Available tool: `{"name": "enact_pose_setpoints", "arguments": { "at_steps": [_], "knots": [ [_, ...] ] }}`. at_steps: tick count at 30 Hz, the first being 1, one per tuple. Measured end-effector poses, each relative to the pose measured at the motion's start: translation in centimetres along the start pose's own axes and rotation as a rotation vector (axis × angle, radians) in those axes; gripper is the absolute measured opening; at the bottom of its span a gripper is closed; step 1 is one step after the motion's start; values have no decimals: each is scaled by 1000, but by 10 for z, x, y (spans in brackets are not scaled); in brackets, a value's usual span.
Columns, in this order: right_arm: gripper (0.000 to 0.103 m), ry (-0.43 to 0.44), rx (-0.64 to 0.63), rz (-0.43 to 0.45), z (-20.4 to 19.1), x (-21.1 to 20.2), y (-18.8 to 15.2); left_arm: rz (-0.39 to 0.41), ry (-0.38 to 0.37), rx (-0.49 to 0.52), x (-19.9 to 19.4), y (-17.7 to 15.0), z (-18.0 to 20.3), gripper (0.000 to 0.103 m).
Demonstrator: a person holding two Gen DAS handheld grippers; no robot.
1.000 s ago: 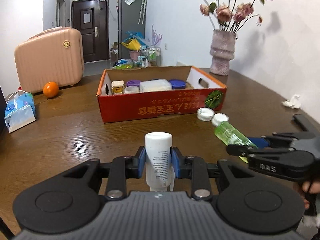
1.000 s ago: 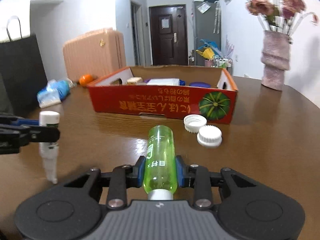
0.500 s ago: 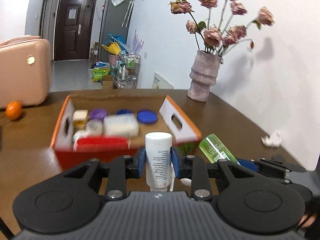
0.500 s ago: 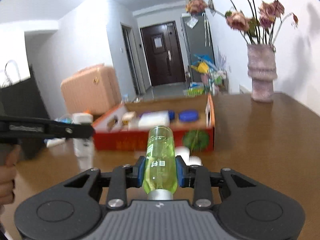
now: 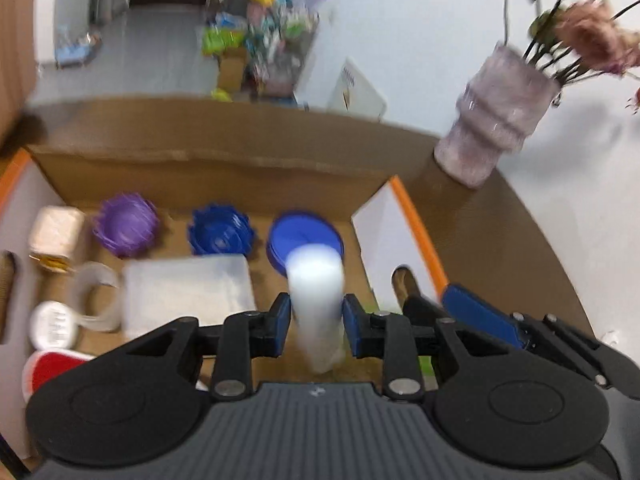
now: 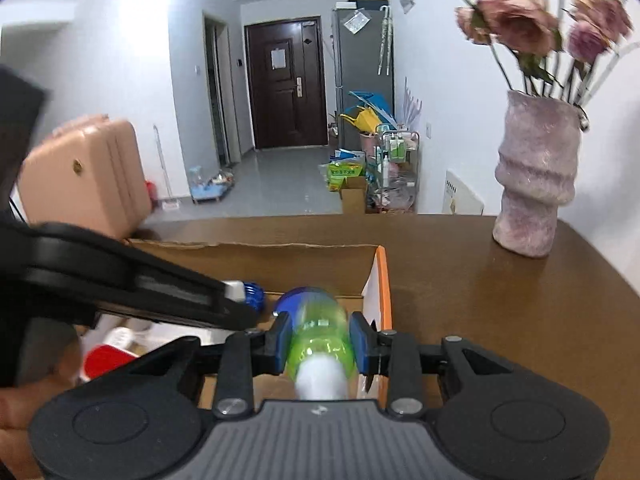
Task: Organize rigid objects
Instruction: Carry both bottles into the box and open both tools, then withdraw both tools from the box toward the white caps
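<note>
- White plastic shows between the blue pads of the left gripper (image 5: 316,330): one white bottle (image 5: 316,300), blurred, clamped by jaws closed down to its width, held above the right end of the cardboard box (image 5: 208,168).
- One green bottle (image 6: 320,330), translucent with a white cap toward the camera, sits clamped in the narrowed jaws of the right gripper (image 6: 320,340), over the box's right end wall (image 6: 378,292).
- Inside the box, counted from the left wrist view: one purple ridged lid (image 5: 126,224), one blue ridged lid (image 5: 220,234), one flat round blue lid (image 5: 306,236), one clear rectangular container (image 5: 188,292), one small jar with a pale top (image 5: 56,236), one white cap (image 5: 54,326) and one red item (image 5: 56,368) at the near left corner.
- Both grippers hang side by side, the left one's black arm (image 6: 120,288) crossing the right wrist view.
- Brown wooden bench (image 6: 500,312) carries the box and one ribbed pinkish vase (image 6: 534,176) of dried flowers at its far right.
- Behind: white walls, a grey tiled floor (image 6: 280,184), one dark door (image 6: 286,84), one pink suitcase (image 6: 84,176) and a cluttered trolley (image 6: 396,168).
</note>
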State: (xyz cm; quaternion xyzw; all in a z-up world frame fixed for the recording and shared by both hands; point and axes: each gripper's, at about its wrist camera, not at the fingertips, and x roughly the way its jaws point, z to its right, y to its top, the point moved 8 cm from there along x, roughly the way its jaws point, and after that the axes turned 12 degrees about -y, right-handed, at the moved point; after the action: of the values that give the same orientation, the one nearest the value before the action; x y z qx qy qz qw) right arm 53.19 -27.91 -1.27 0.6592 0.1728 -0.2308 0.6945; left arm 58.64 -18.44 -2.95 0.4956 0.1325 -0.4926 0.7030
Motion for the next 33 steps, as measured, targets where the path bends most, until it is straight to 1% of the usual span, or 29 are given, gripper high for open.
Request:
{"name": "enact_pose_setpoints", "arguments": {
  "at_steps": [1,2,3,5,6,7,9,10,11,12,14,16,17,18,21,23,24,26,27,29,30,32,33],
  "knots": [
    [22,-15,-12,-7,-3,6,-1,5,24,-23,4,0,-7,33],
    [25,-21,-18,1,-5,8,-2,7,34,-20,5,-1,-11,33],
    [24,-25,-35,3,-8,10,-3,13,29,-6,2,-1,-13,35],
    [23,-24,-58,16,-11,4,-4,34,20,30,-11,-3,-11,44],
    [25,-24,-61,30,-11,-2,-4,66,32,60,-24,-2,-10,51],
    [26,-24,-60,39,-10,-8,-3,97,41,87,-37,-1,-8,55],
    [29,-20,-45,57,-4,-20,2,151,60,155,-69,-3,-4,58],
    [30,-16,-37,67,-2,-29,4,171,66,178,-83,-5,-2,63],
    [31,-10,-29,80,0,-39,7,189,74,205,-99,-11,-1,66],
    [34,-5,-19,90,3,-48,9,207,88,235,-117,-20,0,70],
    [39,5,6,113,8,-68,10,242,125,284,-148,-40,1,72],
    [40,18,20,138,10,-87,9,289,182,326,-183,-68,-2,76],
    [42,31,25,151,9,-98,6,312,206,333,-202,-86,-6,78],
    [46,50,29,159,5,-110,1,327,221,338,-218,-101,-9,78],
    [49,138,13,178,-22,-140,-20,373,293,319,-268,-154,-24,82],
    [53,212,0,186,-47,-160,-37,389,355,319,-295,-184,-33,84],
    [54,241,-4,187,-58,-168,-44,405,404,319,-310,-202,-40,87],
    [55,298,-12,188,-83,-185,-60,433,466,303,-334,-228,-51,92],
    [57,315,-14,190,-93,-193,-67,439,487,278,-344,-242,-59,93],
    [61,338,-14,194,-110,-208,-80,429,498,236,-356,-262,-71,93],
    [62,346,-23,192,-117,-215,-87,425,500,223,-360,-268,-75,93],
    [64,345,-47,185,-125,-225,-98,415,497,212,-362,-276,-80,94],
    [67,339,-67,185,-127,-230,-103,406,494,217,-360,-277,-81,94]
  ]
}}
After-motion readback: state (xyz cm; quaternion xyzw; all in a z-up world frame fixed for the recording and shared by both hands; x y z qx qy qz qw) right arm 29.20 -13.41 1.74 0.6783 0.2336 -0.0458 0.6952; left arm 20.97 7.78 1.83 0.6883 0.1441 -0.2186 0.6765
